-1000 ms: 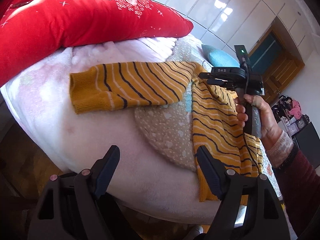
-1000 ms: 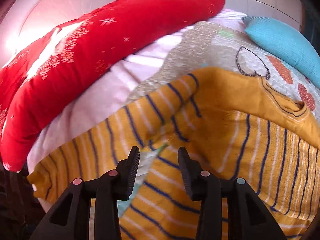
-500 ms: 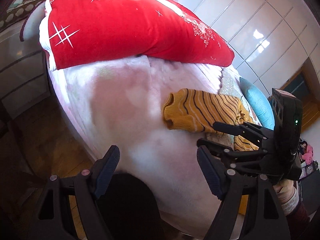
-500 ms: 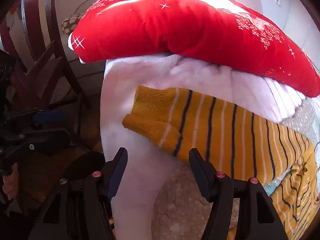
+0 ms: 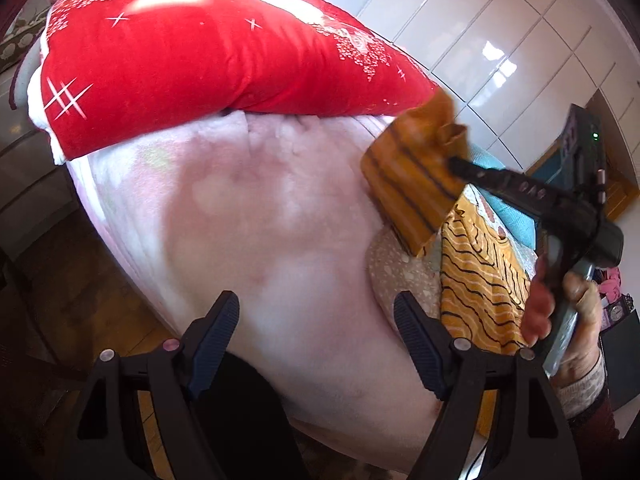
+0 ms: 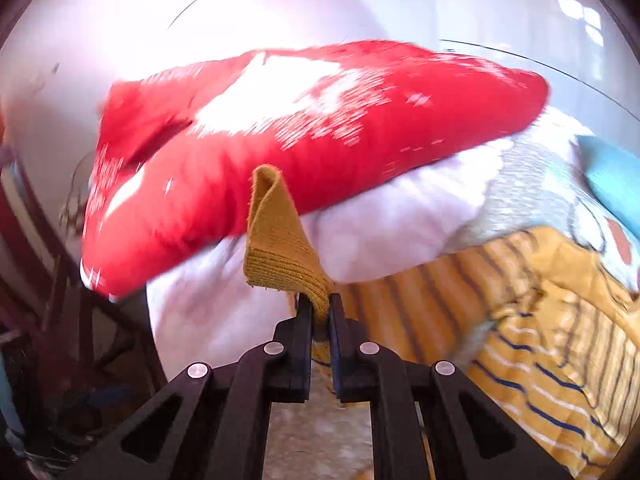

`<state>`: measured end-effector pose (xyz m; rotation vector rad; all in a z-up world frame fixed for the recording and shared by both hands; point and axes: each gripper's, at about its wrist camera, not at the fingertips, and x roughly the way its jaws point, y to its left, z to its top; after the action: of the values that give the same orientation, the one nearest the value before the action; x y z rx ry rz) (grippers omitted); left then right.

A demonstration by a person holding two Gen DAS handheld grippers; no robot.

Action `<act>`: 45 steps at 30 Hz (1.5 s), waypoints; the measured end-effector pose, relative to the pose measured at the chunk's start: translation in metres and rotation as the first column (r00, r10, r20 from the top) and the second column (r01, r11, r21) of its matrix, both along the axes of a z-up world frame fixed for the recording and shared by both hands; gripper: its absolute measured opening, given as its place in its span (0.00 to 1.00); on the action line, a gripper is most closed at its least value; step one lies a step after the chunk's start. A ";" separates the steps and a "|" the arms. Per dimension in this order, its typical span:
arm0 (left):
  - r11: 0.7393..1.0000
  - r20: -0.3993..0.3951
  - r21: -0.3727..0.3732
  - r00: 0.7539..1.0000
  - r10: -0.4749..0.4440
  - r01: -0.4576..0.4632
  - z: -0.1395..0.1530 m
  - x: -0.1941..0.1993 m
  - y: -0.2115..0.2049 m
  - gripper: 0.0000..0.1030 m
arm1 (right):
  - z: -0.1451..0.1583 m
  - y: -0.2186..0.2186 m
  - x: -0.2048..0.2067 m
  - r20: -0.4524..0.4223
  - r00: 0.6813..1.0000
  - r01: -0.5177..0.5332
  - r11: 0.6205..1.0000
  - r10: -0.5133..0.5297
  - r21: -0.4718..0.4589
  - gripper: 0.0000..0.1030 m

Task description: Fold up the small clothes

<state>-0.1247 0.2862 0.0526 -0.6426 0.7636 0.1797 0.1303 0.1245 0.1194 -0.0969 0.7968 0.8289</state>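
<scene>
A mustard-yellow striped sweater (image 5: 476, 280) lies on the bed; its body also shows in the right wrist view (image 6: 560, 340). My right gripper (image 6: 319, 308) is shut on the sleeve cuff (image 6: 280, 248) and holds it lifted off the bed. In the left wrist view the right gripper (image 5: 454, 162) holds the raised sleeve (image 5: 412, 188) above the sweater's body. My left gripper (image 5: 316, 332) is open and empty, near the bed's edge over the pale pink blanket (image 5: 260, 220).
A large red pillow (image 5: 192, 60) lies at the back of the bed, also in the right wrist view (image 6: 320, 128). A blue cushion (image 6: 612, 176) sits at the far right. A dotted beige cloth (image 5: 404, 276) lies under the sweater. Wooden floor (image 5: 80, 304) lies below the bed edge.
My right gripper has closed on the sleeve cuff and lifted it off the bed, swinging it toward the sweater's body. My left gripper stayed open near the bed edge.
</scene>
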 end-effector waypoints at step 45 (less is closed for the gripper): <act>0.871 -0.082 -0.157 0.873 -0.481 0.465 -0.032 0.119 -0.162 0.76 | -0.121 -0.426 -0.135 -0.453 0.790 0.514 0.849 -0.413 0.122 0.61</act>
<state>-0.0057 0.1239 0.0207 -0.5541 1.0335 -0.2913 -0.0049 -0.3017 -0.0019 0.4979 1.0543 0.4607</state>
